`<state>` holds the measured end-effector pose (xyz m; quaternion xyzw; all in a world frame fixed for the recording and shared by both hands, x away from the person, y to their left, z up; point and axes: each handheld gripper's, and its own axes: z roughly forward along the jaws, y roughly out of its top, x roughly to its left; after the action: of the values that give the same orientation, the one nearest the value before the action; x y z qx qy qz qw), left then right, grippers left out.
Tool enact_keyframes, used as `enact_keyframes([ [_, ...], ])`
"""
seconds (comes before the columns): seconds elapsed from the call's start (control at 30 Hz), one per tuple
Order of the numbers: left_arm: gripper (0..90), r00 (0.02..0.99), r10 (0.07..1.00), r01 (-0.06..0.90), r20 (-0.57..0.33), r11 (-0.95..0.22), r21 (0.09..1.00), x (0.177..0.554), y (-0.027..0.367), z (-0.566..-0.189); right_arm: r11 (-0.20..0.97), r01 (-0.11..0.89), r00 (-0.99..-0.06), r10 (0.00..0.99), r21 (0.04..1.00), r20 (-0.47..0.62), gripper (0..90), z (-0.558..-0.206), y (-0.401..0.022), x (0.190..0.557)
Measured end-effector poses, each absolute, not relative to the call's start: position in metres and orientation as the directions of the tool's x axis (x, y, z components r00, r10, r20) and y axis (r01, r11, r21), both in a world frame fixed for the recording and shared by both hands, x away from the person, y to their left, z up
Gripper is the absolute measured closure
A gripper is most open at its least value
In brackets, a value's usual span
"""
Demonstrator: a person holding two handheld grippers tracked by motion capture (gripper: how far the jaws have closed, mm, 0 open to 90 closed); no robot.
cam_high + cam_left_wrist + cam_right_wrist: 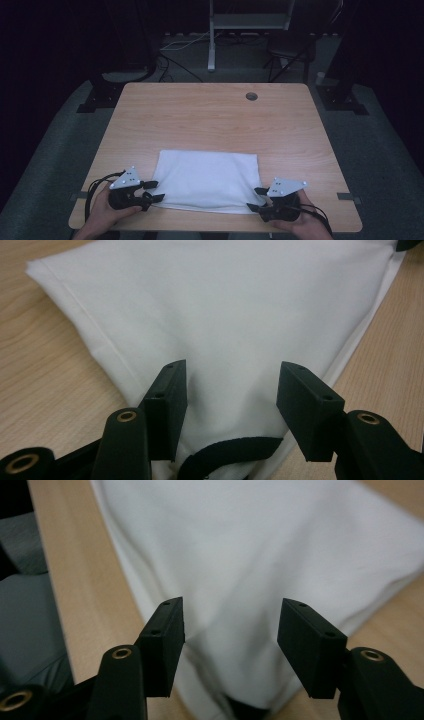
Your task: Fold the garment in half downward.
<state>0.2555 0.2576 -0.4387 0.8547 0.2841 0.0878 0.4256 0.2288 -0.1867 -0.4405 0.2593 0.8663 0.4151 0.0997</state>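
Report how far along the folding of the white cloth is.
Done: the white cloth lies folded into a flat rectangle near the front of the table. In hand: the left tool and right tool sit at its two near corners, jaws apart around the fabric, not pinching it. Left: probably gripping those corners and making another fold.

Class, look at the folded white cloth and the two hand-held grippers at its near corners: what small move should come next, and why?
Probably close both sets of jaws on the corners. The left hand-held gripper and the right hand-held gripper each sit at a near corner of the cloth, jaws open with fabric between them but not pinched, so nothing can be lifted or folded yet.
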Motion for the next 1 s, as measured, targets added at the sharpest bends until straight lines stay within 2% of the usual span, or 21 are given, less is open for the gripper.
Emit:
enact_keyframes([
  [0.13,46.4,0.818,0.568,0.415,-0.089,-0.477,0.775,0.257,0.256,-0.440,0.514,0.386,-0.845,0.530,0.766,0.070,42.9,-0.444,-0.186,0.230],
  [0.63,47.8,0.817,0.574,0.402,-0.046,-0.511,0.760,0.280,0.244,-0.439,0.547,0.382,-0.826,0.564,0.745,0.009,43.8,-0.442,-0.186,0.250],
  [1.0,47.9,0.805,0.592,0.408,-0.048,-0.492,0.770,0.302,0.235,-0.440,0.535,0.405,-0.803,0.596,0.742,0.008,43.6,-0.442,-0.194,0.272],
])
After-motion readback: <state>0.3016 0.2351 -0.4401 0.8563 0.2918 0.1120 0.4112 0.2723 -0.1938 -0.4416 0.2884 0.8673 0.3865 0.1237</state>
